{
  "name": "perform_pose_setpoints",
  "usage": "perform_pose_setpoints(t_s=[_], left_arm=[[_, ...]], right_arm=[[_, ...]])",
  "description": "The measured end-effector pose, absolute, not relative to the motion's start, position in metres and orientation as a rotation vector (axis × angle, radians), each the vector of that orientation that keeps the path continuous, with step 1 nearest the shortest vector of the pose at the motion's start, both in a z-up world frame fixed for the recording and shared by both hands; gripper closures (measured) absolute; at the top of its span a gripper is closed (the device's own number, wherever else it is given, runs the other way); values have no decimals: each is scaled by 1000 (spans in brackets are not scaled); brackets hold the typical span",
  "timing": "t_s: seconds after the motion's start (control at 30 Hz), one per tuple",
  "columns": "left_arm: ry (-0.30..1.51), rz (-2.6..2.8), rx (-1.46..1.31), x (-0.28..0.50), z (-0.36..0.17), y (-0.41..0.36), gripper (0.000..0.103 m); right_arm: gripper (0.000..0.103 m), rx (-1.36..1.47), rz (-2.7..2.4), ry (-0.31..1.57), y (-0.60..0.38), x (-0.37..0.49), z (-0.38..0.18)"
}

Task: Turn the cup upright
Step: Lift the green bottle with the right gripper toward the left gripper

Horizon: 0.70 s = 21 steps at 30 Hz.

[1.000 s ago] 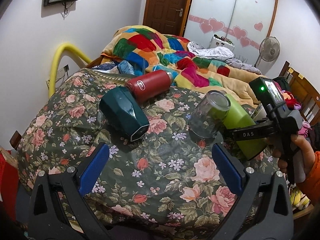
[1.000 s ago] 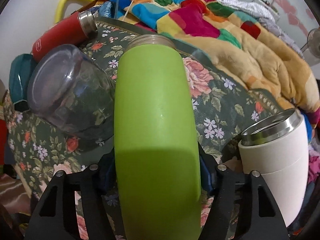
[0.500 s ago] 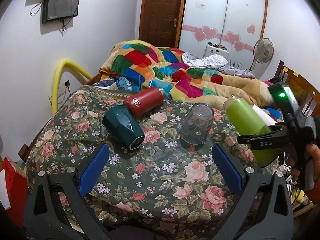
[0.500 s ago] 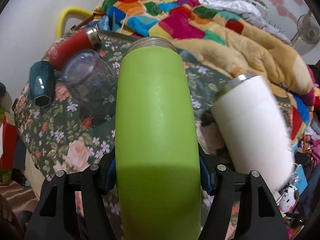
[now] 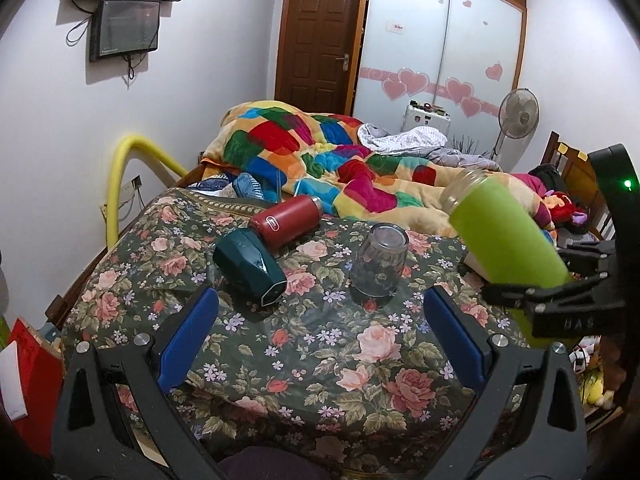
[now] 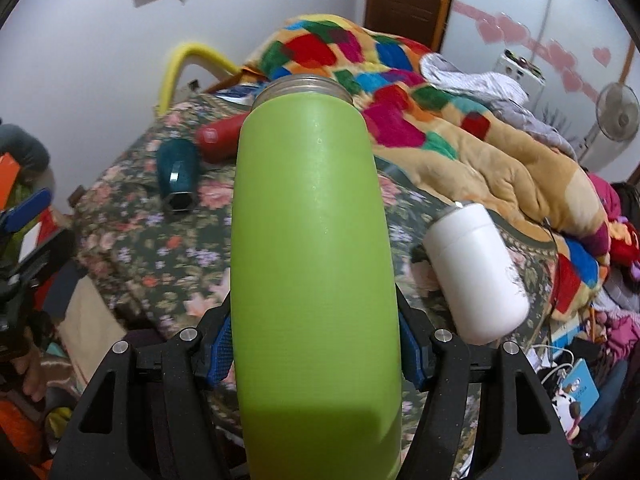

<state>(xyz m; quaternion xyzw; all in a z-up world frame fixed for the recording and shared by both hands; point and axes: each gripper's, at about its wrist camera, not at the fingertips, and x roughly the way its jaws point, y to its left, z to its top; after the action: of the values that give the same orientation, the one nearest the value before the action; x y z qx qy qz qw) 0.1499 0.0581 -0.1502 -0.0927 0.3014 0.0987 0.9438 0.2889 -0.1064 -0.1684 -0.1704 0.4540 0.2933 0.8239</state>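
My right gripper is shut on a lime green cup near its base. The cup is lifted off the floral cloth and tilts with its open threaded mouth up and away. In the left wrist view the green cup hangs at the right, held by the right gripper. My left gripper is open and empty, low over the near edge of the floral cloth.
On the cloth lie a dark teal cup and a red bottle, both on their sides. A clear glass stands mouth down. A white cup lies near the right edge. A patchwork quilt covers the bed behind.
My right gripper has lifted the green cup up off the cloth and tilted its mouth upward. My left gripper has drawn back and up from the table.
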Motion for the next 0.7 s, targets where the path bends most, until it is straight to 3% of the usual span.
perform_pose_setpoints(t_s=[0.7], left_arm=[[734, 242, -271, 161, -191, 93, 0]], right_arm=[[41, -488, 696, 1181, -47, 293, -287]])
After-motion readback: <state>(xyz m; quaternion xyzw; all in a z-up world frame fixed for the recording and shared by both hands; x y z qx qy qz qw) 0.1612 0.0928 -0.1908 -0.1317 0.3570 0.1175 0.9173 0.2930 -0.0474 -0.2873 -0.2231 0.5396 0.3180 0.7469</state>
